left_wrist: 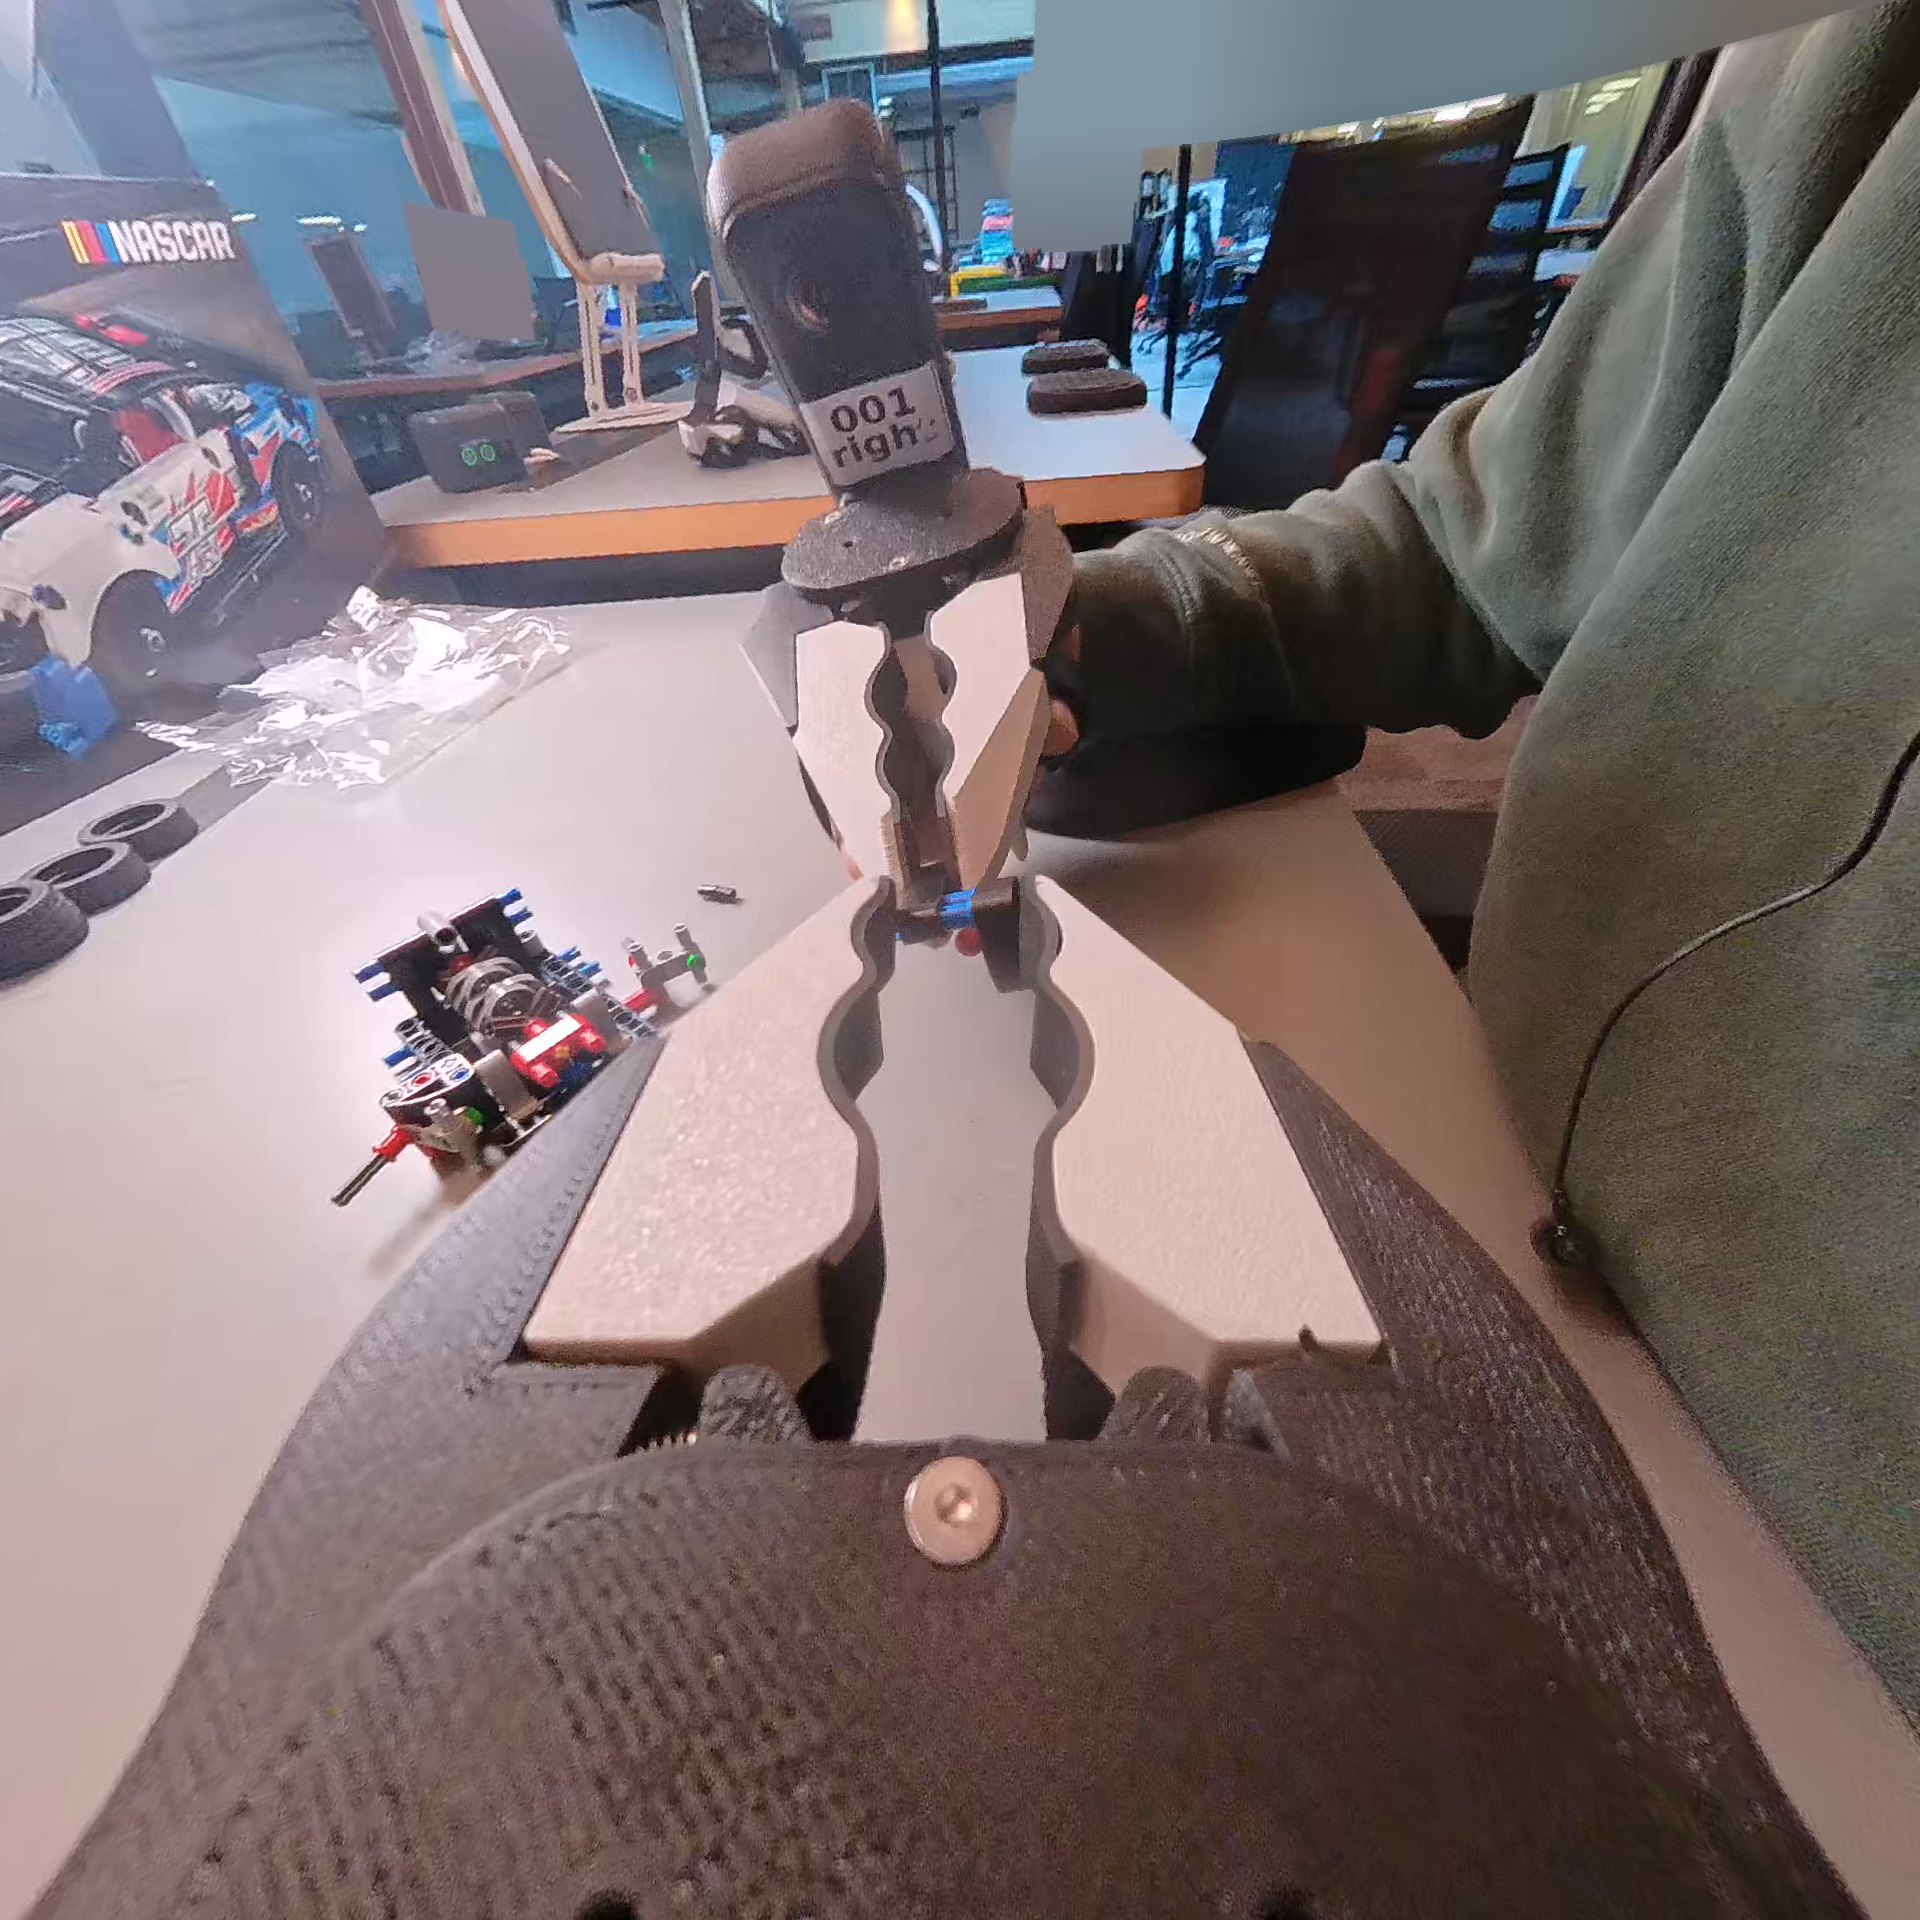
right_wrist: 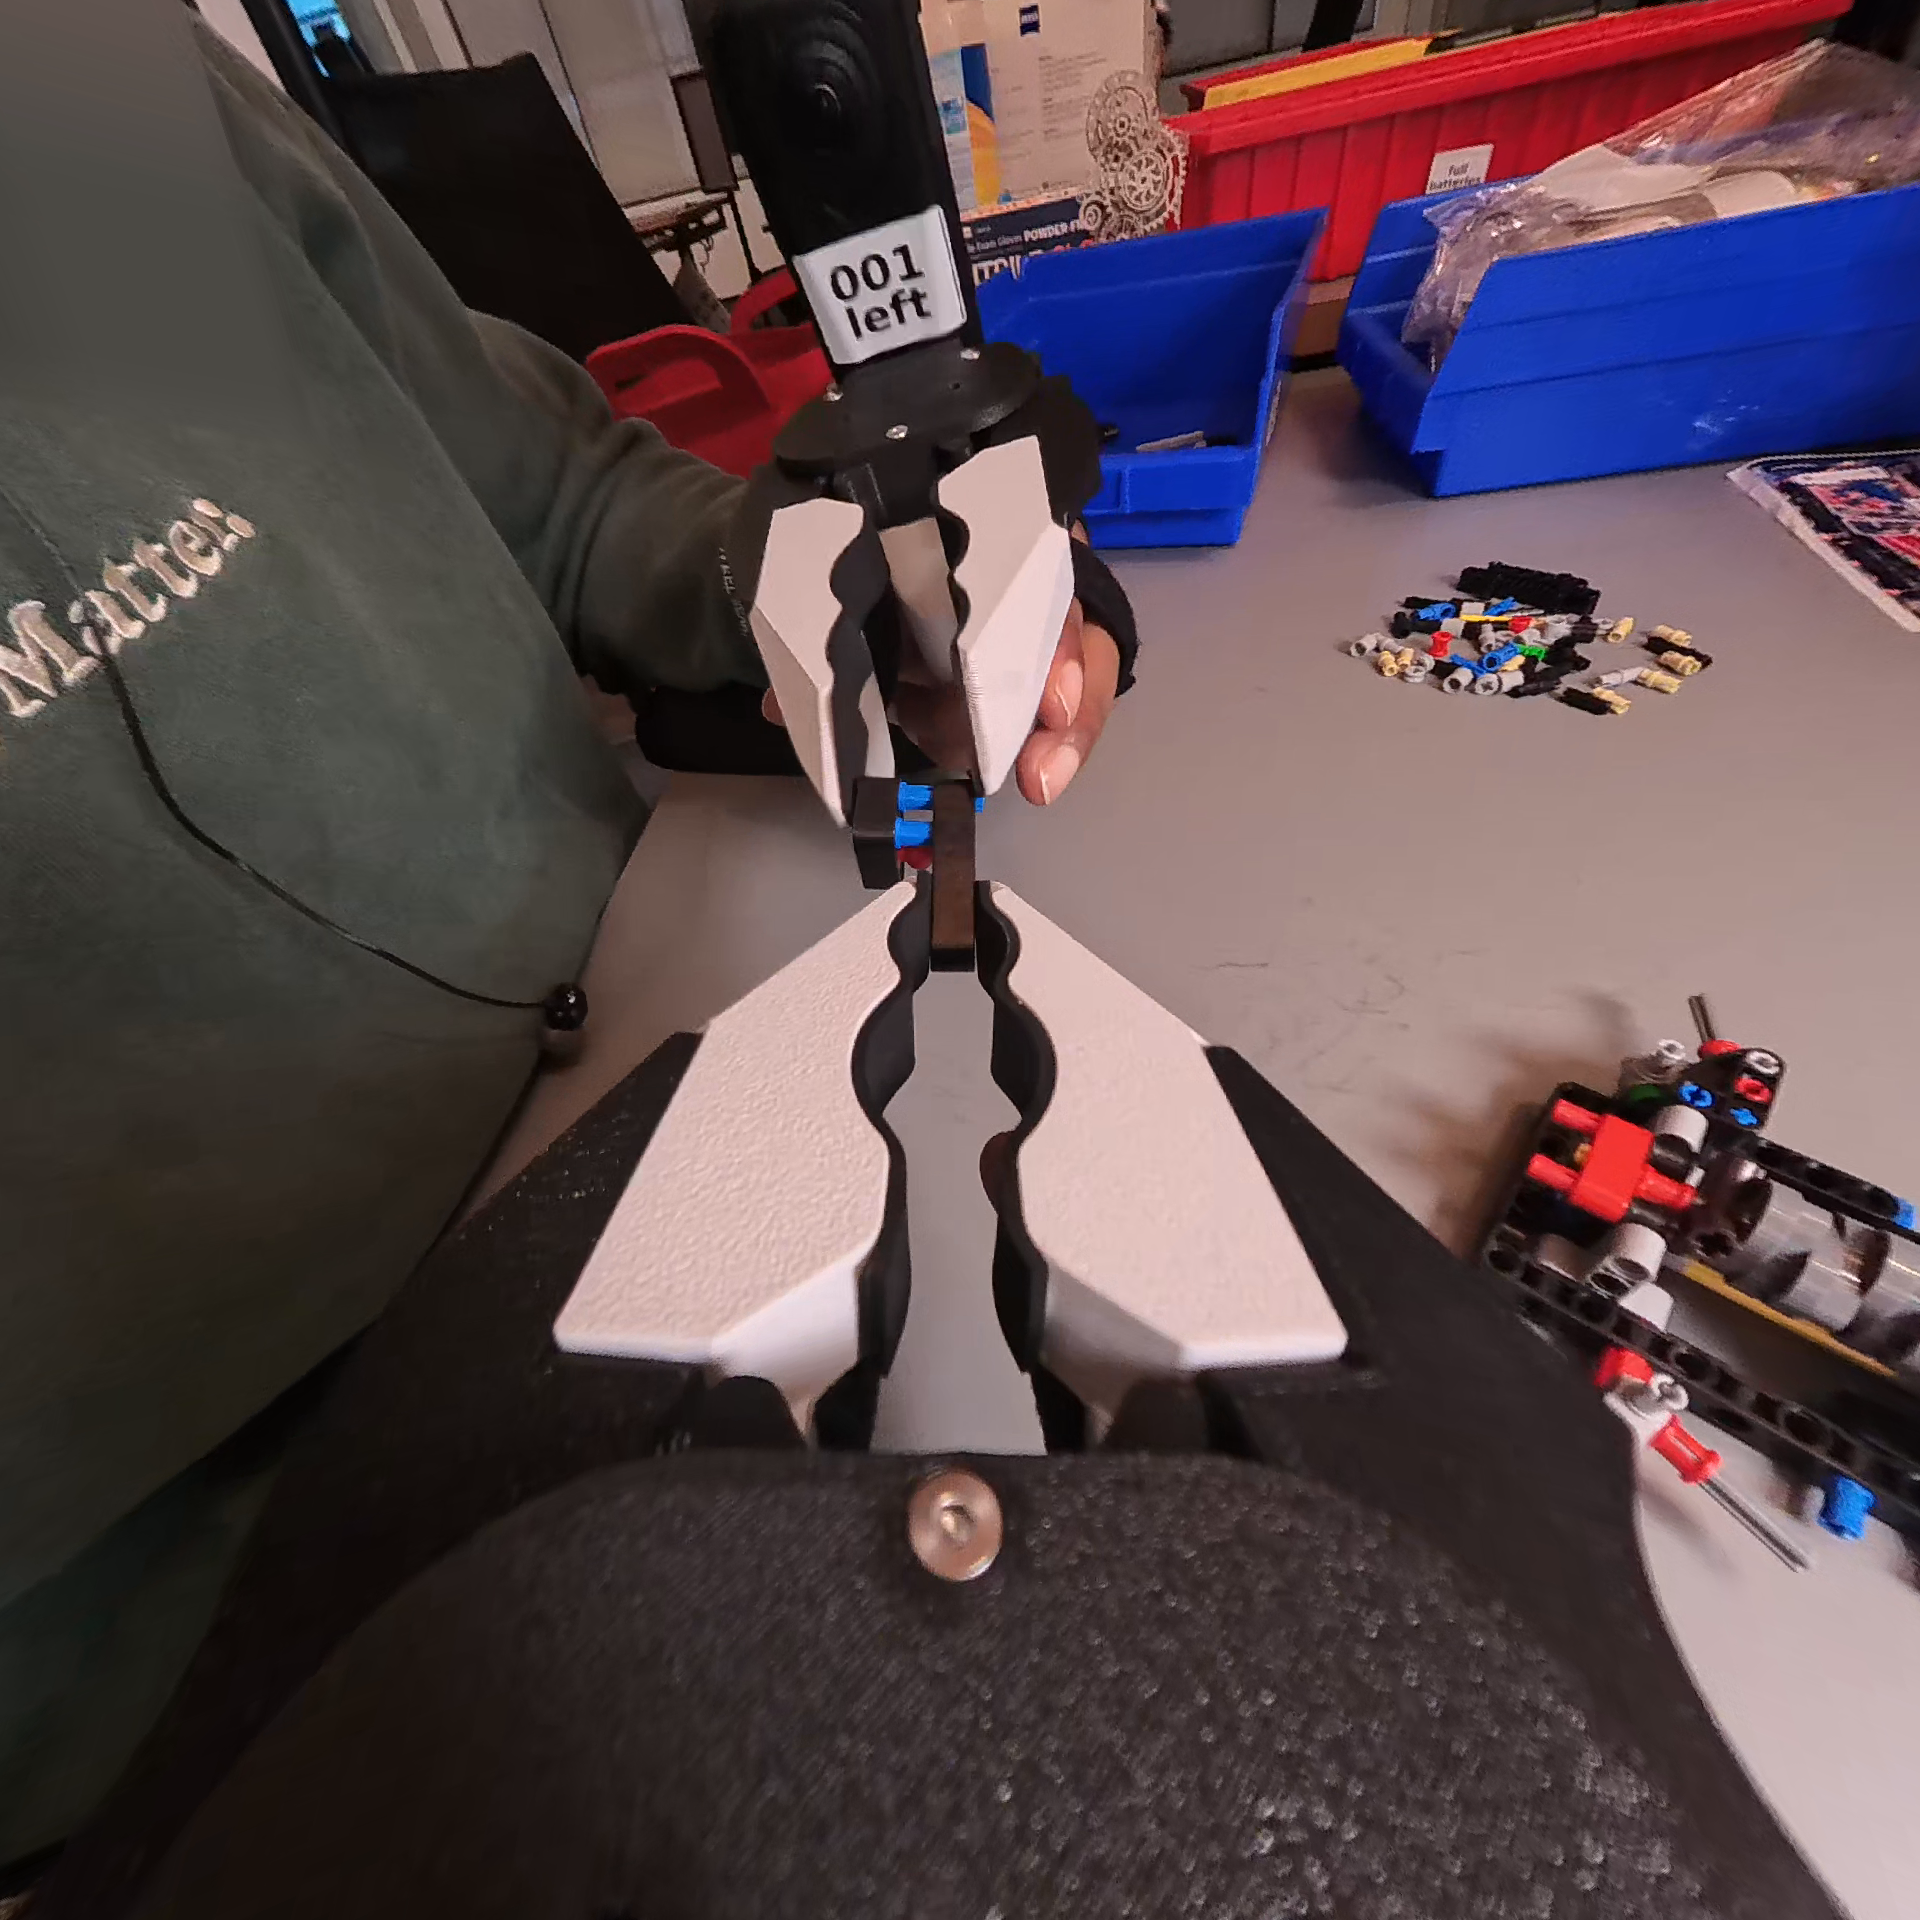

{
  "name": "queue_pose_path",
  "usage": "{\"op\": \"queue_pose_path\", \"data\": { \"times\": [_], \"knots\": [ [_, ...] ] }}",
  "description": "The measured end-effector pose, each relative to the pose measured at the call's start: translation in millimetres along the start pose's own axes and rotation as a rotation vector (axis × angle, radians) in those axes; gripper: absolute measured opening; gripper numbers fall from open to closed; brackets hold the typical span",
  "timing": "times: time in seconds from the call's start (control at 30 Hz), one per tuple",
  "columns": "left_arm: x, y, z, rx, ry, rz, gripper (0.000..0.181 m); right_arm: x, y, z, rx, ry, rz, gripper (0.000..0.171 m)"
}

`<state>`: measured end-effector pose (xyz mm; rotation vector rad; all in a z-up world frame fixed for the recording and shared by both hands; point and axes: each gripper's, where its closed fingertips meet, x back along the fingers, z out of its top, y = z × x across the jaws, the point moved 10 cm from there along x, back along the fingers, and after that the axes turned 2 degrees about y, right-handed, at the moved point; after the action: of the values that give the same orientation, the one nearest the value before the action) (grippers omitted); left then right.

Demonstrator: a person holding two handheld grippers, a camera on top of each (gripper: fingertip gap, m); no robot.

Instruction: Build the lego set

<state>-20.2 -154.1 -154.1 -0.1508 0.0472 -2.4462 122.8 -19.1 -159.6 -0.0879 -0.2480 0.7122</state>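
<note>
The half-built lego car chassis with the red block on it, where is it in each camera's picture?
Left wrist view: the half-built chassis lies on the grey table, left of centre, beside the left hand-held gripper's fingers.
Right wrist view: it sits at the right edge, lower right, partly cut off.
Shared landmark: the small black piece with blue pins, held between both gripper tips mid-picture.

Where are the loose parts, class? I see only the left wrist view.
Observer: A pile lies on the table, beyond the chassis.
Operator: Any storage?
Observer: Two blue bins stand behind the pile.
Operator: Anything in them?
Observer: The right bin holds a plastic bag.
</note>
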Motion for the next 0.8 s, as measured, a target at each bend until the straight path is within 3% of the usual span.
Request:
{"op": "queue_pose_path", "data": {
  "times": [0.33,0.47,0.5,0.67,0.7,0.73,0.8],
  "knots": [
    [2.1,-6.5,-0.2,0.018,-0.013,0.036,0.020,2.1,-3.3,5.7,0.124,0.048,-0.107,0.006],
    [2.9,-9.4,0.2,0.024,0.020,0.052,0.018,-0.3,-6.7,7.2,0.148,0.051,-0.111,0.026],
    [3.8,-9.7,0.6,0.022,0.032,0.057,0.000,-1.1,-6.4,7.6,0.162,0.053,-0.136,0.032],
    [2.6,-11.2,-0.2,-0.008,0.021,0.103,0.000,-10.8,-6.7,3.1,0.150,0.004,-0.172,0.026],
    [3.4,-13.2,-1.4,0.001,0.017,0.113,0.000,-10.9,-5.2,0.9,0.146,0.014,-0.192,0.008],
    [5.2,-15.4,-1.6,0.016,0.026,0.121,0.000,-10.4,-4.0,-0.6,0.137,0.029,-0.193,0.007],
    [9.6,-20.6,-2.0,0.077,0.040,0.115,0.015,-8.5,-1.8,-1.1,0.100,0.047,-0.186,0.007]
  ]
}}
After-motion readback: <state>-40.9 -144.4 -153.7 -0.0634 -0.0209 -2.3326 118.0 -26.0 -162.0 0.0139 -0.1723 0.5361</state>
